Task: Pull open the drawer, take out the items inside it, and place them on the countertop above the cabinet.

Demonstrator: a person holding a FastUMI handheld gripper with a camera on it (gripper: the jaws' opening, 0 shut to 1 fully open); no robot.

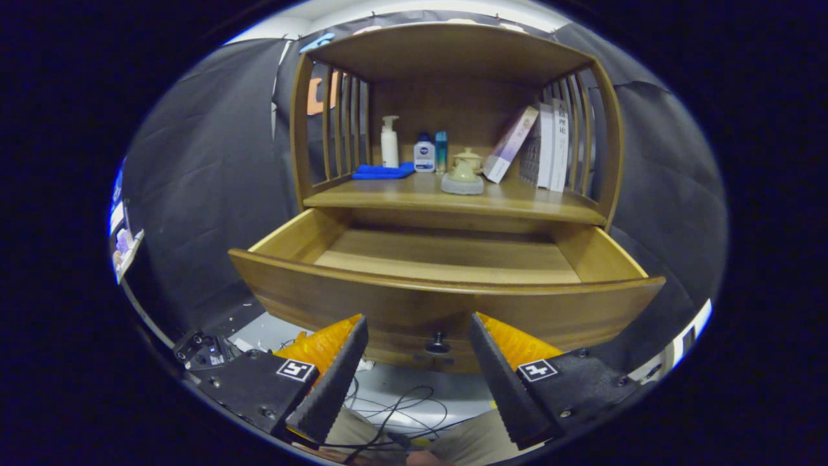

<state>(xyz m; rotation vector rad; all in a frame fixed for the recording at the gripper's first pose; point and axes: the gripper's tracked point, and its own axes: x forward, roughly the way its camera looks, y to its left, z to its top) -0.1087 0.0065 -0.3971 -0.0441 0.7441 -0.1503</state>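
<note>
Black cloth backed the cabinet [453,129]; its drawer [446,285] stood open, floor bare. Tongs [418,336] hung spread before the knob [438,342]; withdrawing straight seemed best.

Drawer [446,304] pulled out, claw [419,343] spread before its knob [438,343]

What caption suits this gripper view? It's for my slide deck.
Open claw before the pulled-out drawer, its knob between the fingers; bottles and teapot on the countertop.
</note>
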